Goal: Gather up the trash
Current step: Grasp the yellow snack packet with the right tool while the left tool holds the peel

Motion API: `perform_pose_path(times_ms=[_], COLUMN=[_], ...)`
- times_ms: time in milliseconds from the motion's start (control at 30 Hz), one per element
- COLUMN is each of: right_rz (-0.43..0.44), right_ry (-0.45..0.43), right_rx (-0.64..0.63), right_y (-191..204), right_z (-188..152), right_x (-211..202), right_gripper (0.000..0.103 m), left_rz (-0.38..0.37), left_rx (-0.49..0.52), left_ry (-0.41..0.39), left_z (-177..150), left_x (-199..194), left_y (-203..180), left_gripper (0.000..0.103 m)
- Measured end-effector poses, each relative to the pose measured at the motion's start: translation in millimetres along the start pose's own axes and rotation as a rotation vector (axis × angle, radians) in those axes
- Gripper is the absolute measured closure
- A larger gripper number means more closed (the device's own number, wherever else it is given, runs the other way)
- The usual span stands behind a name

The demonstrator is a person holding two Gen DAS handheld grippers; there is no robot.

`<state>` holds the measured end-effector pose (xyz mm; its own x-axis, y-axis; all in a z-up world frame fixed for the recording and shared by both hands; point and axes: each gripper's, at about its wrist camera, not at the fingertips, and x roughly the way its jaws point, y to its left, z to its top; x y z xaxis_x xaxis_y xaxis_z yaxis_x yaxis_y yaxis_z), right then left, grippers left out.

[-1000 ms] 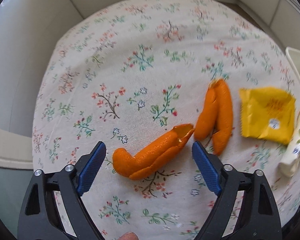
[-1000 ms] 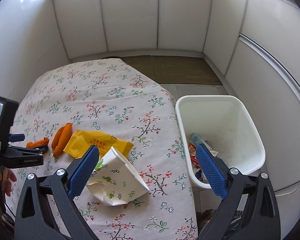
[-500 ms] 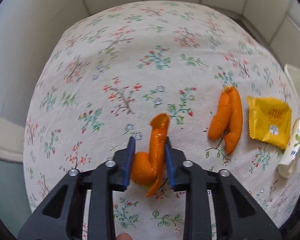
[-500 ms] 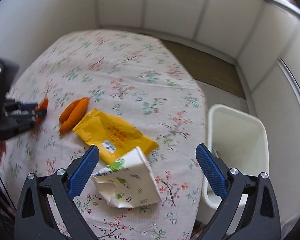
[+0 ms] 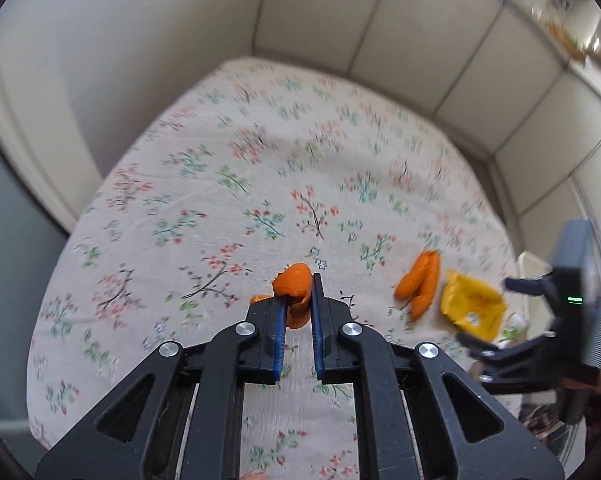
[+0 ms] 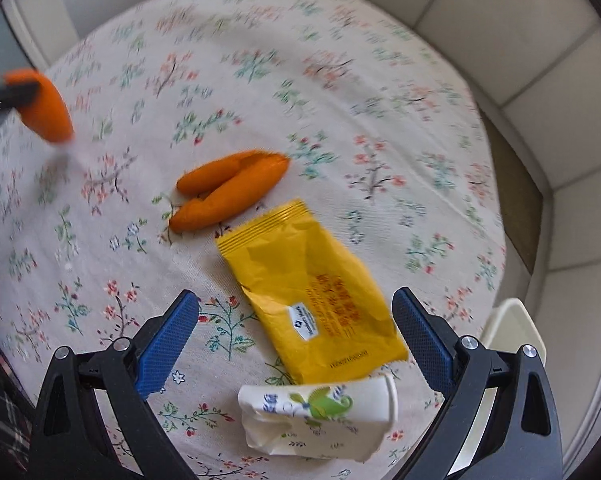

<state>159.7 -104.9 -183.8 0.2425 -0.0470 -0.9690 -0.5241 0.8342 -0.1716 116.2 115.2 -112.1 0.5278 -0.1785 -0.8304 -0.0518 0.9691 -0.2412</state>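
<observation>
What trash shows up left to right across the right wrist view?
Orange peel piece held up by the left tool → second orange peel lying on the tablecloth → yellow snack wrapper. The crushed paper cup overlaps the wrapper's span, so left out.

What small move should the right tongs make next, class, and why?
Probably lower and close on the crushed paper cup: the right tongs hang open above it and the yellow wrapper, while the left tongs already grip an orange peel.
</observation>
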Motion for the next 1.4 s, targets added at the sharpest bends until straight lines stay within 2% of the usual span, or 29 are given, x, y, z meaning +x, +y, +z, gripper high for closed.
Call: perform_pose_path(times_ms=[133,167,200,267,300,400,567,767,833,867,933,967,1000,1067,1267,1333,1367,1400], right_rz=[0.025,0.029,0.050,0.138,0.144,0.142,0.139,0.152,0.122,0.119,0.105,0.089,0.068,0.024,-0.014,0.009,0.051,0.112], right_ry=[0.071,0.085,0.101,0.119,0.108,0.089,0.024,-0.110,-0.126,-0.122,-0.108,-0.110,-0.114,-0.106,0.051,0.077,0.061,0.057], right_rx=[-0.057,-0.058,-0.047,0.000,0.017,0.047,0.092,0.174,0.188,0.192,0.189,0.174,0.158,0.102,-0.007,0.014,0.051,0.084], right_y=[0.6,-0.4,-2.8,-8.7,-10.8,-13.2,-11.3,-8.3,-9.9,-12.4,-19.6,-24.5,-25.8,-29.8,-31.8,-35.9,-41.5,-46.7], right_z=[4.5,5.3,5.9,6.6,6.6,5.1,4.0,1.6,1.3,-0.3,3.0,2.7,3.1,-3.1,-5.4,-6.5,-7.3,-7.8], right_x=[14.8,18.0,21.7,23.7,21.3,16.7,-0.2,-37.9,-47.6,-50.6,-52.8,-52.5,-51.1,-38.8,14.1,25.6,26.4,27.3], right_gripper=[0.009,0.013,0.031,0.052,0.064,0.084,0.099,0.099,0.099,0.095,0.064,0.028,0.015,0.014,0.011,0.012,0.014,0.024], left_rz=[-0.030,-0.025,-0.022,-0.029,-0.030,-0.025,-0.022,-0.021,-0.024,-0.031,-0.041,-0.042,-0.042,-0.047,-0.055,-0.053,-0.054,-0.056], left_rx=[-0.014,-0.010,-0.011,-0.018,-0.020,-0.028,-0.059,-0.088,-0.095,-0.097,-0.098,-0.094,-0.091,-0.090,-0.097,-0.097,-0.098,-0.100], left_ry=[-0.031,-0.032,-0.028,-0.020,-0.020,-0.011,-0.021,-0.044,-0.043,-0.040,-0.035,-0.034,-0.033,-0.027,0.000,0.001,0.004,0.008], left_z=[-12.0,-13.7,-14.6,-15.1,-15.9,-17.7,-17.0,-15.5,-15.5,-15.3,-15.7,-16.1,-16.4,-15.2,-15.2,-14.7,-14.3,-14.2], left_x=[-11.4,-9.2,-7.8,-3.3,-2.4,3.4,5.4,0.6,-0.3,-0.5,-0.6,-0.3,0.2,2.0,11.8,13.2,14.7,16.0], left_y=[6.4,6.8,8.1,9.4,10.2,13.4,21.5,26.7,27.7,28.2,27.9,27.3,26.8,28.0,27.4,27.4,27.7,28.0], left_gripper=[0.093,0.093,0.093,0.093,0.093,0.093,0.093,0.093,0.093,0.093,0.093,0.093,0.093,0.093,0.092,0.092,0.092,0.092])
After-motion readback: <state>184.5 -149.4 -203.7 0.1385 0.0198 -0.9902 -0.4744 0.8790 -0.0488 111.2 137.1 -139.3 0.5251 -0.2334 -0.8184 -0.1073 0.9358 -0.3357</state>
